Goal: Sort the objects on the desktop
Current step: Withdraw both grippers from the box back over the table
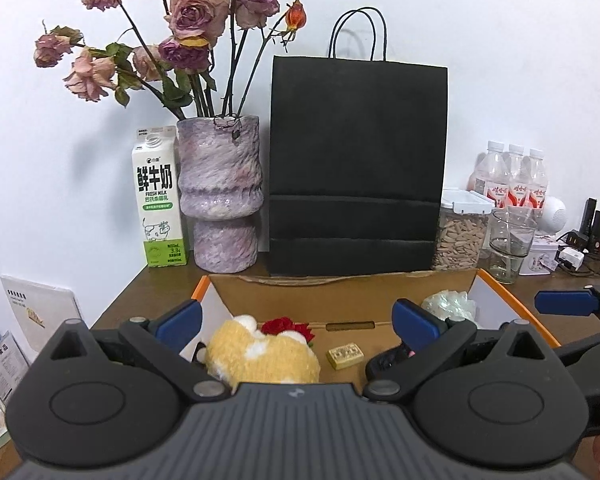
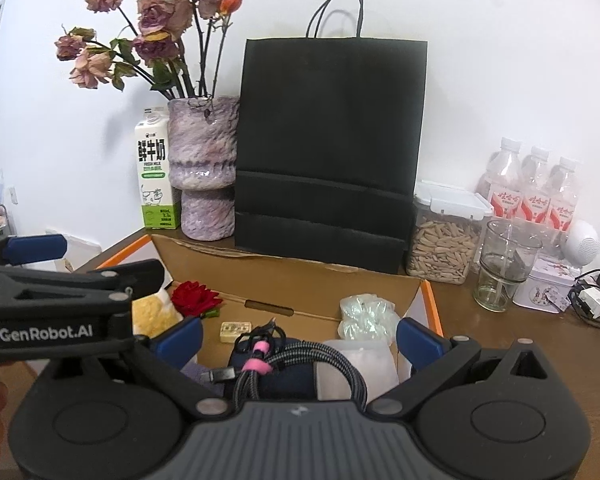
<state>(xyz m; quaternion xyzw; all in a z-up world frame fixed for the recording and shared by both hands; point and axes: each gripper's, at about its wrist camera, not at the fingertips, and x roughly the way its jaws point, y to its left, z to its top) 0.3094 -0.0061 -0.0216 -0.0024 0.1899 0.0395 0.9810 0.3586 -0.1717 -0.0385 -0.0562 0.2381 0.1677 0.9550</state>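
At twelve o'clock from both wrist cameras, a shallow cardboard box with orange edging sits on the brown desk, pushed up to a tall black paper bag. The box looks to be the collecting bin for this sort, since the small loose things are gathered inside it rather than scattered on the desk.

Inside, from the right wrist view, a yellow plush toy lies at about ten o'clock with a red fabric rose just beside it, a small cream block near the middle, a crumpled clear wrapper at one o'clock, and a braided cable bundled with a pink tie resting on a dark pouch at six o'clock, close under the camera.

The left gripper hangs over the plush end of the box with its blue pads wide apart and nothing between them. The right gripper hovers over the cable end, likewise spread and empty. My reading is that both are released because nothing is in hand at present; whether they are arriving for a pick or have just let go, I cannot tell.

Taller items stand along the wall, out of the working area: a milk carton and a vase of dried roses at eleven o'clock, a jar of seeds, a drinking glass and water bottles at two o'clock.
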